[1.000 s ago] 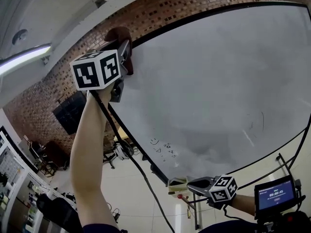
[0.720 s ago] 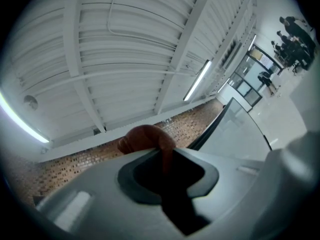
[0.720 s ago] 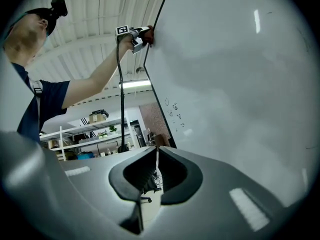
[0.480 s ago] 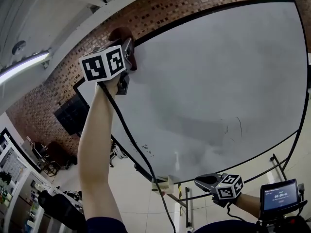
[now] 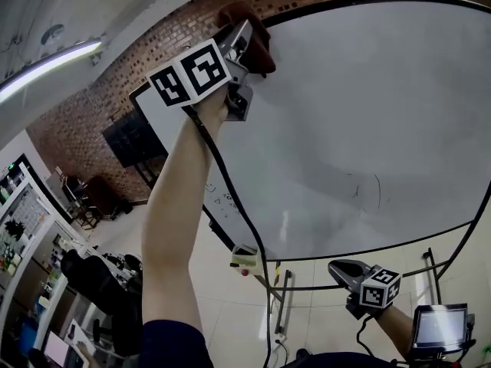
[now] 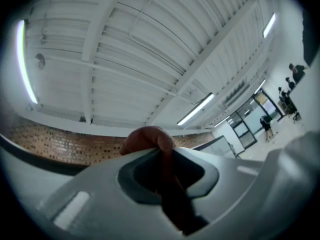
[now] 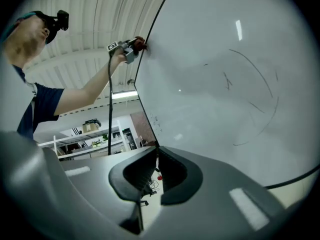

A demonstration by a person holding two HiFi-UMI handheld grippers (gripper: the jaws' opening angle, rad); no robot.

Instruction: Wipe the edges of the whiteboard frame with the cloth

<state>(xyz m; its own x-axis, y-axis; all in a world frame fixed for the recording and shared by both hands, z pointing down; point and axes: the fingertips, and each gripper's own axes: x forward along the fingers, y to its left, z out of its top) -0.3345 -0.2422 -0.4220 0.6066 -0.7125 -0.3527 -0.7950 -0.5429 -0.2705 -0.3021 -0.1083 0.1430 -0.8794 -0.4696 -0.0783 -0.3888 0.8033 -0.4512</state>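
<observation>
Up in front of us is the whiteboard, filling most of the head view, its white face bare apart from a few faint pen marks low on the right. Behind it runs the brick wall, and a strip light glows on the ceiling off to our left. The board's black frame arcs along the top, and that is where the action is. Our left arm is stretched right up, and the left tool sits at the upper left part of the frame, close to the corner. Its jaws are clamped tight on the reddish-brown cloth, and the bunched cloth is up at the top edge, between tool and frame. From the left tool's own view we see it plainly: the cloth bulges out past the tips, with a dark fold pinched down the line where the jaws meet.

Down low, the right tool hangs below the board's bottom edge, well apart from the cloth. In its own view the jaws are pressed together with nothing between them. A small screen is lit just beside our right wrist.
</observation>
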